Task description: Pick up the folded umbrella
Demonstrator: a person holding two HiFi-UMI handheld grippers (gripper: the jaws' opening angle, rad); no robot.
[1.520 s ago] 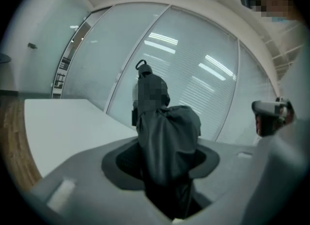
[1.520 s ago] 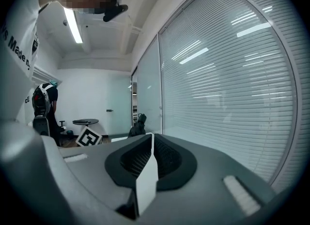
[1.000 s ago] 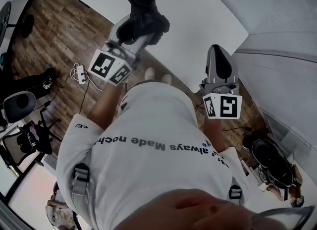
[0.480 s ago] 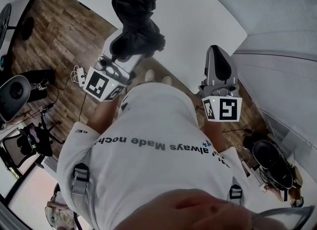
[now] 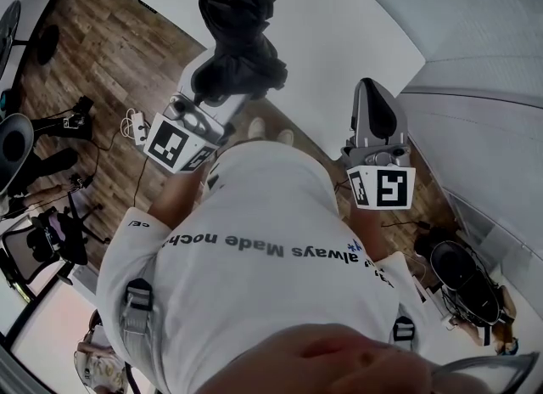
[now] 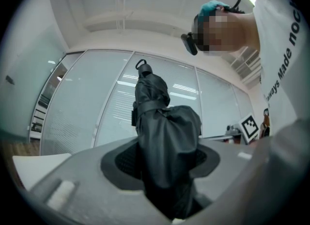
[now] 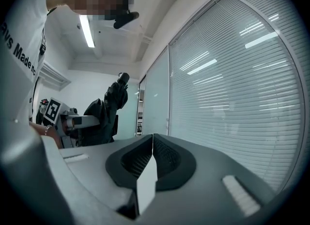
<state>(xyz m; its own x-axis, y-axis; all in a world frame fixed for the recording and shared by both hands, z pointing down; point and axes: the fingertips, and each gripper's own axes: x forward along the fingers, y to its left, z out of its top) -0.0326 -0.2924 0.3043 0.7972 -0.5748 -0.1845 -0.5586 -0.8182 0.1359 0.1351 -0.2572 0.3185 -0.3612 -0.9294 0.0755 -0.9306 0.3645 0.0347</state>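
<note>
The folded umbrella (image 5: 236,36) is clamped between the jaws of the left gripper (image 5: 212,95) and is held up over the white table (image 5: 339,36). Compared with one second ago, the umbrella now reaches the upper edge of the head view. The right gripper (image 7: 151,144) is kept in the same place, with its jaws together and nothing between them.
</note>
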